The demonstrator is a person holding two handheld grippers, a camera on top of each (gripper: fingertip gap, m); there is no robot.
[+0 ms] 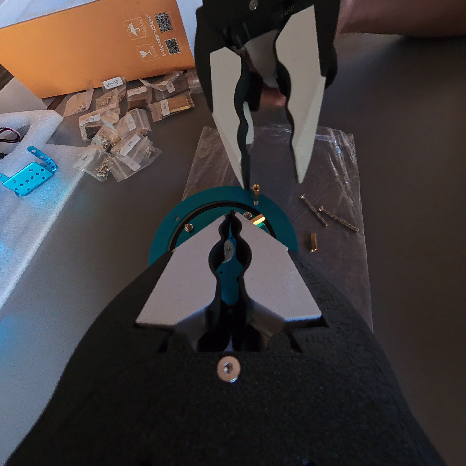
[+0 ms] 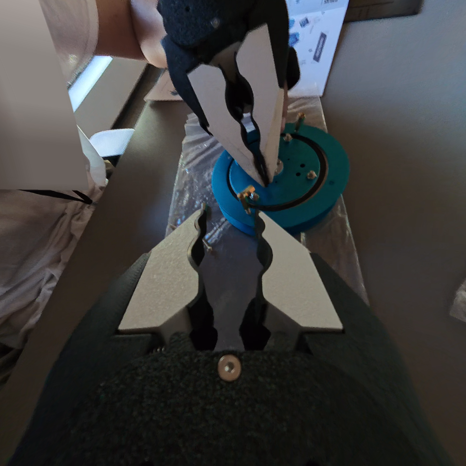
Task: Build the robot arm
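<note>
The left gripper (image 1: 231, 216) is seen with its jaws closed together, tips pressed onto the inner plate of the teal round base (image 1: 282, 222) lying on a clear plastic bag (image 1: 335, 176). Beyond it, the right gripper (image 1: 273, 184) is held with jaws spread, one tip just beside an upright brass standoff (image 1: 255, 194) on the rim; farther off, screw packets (image 1: 118, 141) and an orange box (image 1: 88, 42) are seen

The left gripper (image 1: 231, 216) covers the near half of the teal round base (image 1: 280, 222), and whether its closed tips pinch anything there cannot be told. The orange box (image 1: 88, 48) at the desk's far left corner is cut off by the picture's edge, as is the blue bracket (image 1: 30, 174). The contents of the small bags (image 1: 118, 141) are too small to identify. A motion-blurred brass standoff (image 2: 245, 195) sits beside the right gripper (image 2: 230, 213).
</note>
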